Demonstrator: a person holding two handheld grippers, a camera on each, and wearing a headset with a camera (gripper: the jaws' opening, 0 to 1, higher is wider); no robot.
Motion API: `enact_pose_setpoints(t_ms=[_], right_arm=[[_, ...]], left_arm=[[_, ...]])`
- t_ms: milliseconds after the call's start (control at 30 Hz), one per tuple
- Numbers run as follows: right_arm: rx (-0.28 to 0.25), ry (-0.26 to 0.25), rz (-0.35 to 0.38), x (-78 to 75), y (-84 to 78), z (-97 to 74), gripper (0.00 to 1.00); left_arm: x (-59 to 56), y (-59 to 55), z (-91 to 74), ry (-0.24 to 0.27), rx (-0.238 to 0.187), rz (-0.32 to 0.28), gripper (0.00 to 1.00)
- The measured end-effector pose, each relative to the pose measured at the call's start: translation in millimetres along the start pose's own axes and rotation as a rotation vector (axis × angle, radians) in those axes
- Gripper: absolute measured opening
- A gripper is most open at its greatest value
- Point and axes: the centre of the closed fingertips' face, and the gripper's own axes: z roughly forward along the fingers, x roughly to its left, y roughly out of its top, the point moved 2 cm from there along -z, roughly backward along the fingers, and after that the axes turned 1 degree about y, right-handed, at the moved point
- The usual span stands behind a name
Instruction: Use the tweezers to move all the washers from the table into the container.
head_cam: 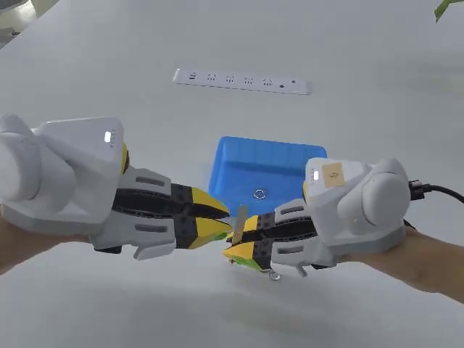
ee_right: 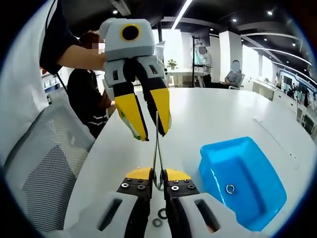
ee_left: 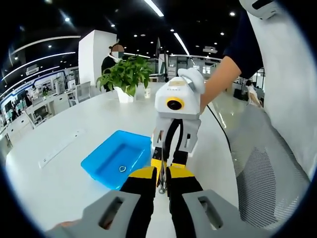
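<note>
My right gripper (head_cam: 232, 245) (ee_right: 157, 174) is shut on thin metal tweezers (head_cam: 238, 221) (ee_right: 157, 148), which stick out forward past its yellow tips. My left gripper (head_cam: 226, 220) (ee_left: 161, 173) faces it tip to tip. Its yellow fingers (ee_right: 134, 116) stand slightly apart on either side of the tweezers' far end. Behind both grippers lies the blue container (head_cam: 290, 159) (ee_right: 257, 198) with one washer (head_cam: 259, 193) (ee_right: 230, 188) inside. Two washers (ee_right: 161, 214) lie on the white table under my right gripper, and one washer (head_cam: 274, 275) shows just below it in the head view.
A white power strip (head_cam: 243, 81) lies on the table beyond the container. A black cable (head_cam: 435, 190) trails from my right gripper. A potted plant (ee_left: 126, 74) stands at the table's far end, and a mesh chair (ee_right: 44, 168) is beside the table.
</note>
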Motion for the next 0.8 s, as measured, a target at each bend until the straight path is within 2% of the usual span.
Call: enact_pose_setpoints(t_ms=[167,267,467,600,800], right_arm=[[-0.011,-0.006,0.005,2.4,4.5,-12.1,0.09],[-0.02,-0.01,0.001,5.0,9.7,-20.2,0.09],[-0.012,-0.012,-0.026,6.9,16.7,-34.4,0.09],[-0.002,-0.024,-0.03,3.0,20.2,-43.0,0.09],[-0.005,-0.056,-0.041,-12.1,33.8,-60.2,0.09]], left_arm=[[2.1,0.9,-10.6,0.04,-0.002,-0.016,0.13],[4.6,2.7,-16.4,0.085,-0.016,-0.033,0.14],[-2.1,5.9,-20.6,0.09,-0.026,-0.036,0.14],[-4.7,6.8,-20.0,0.087,-0.029,-0.037,0.14],[-5.0,9.2,-19.2,0.086,-0.039,-0.032,0.14]])
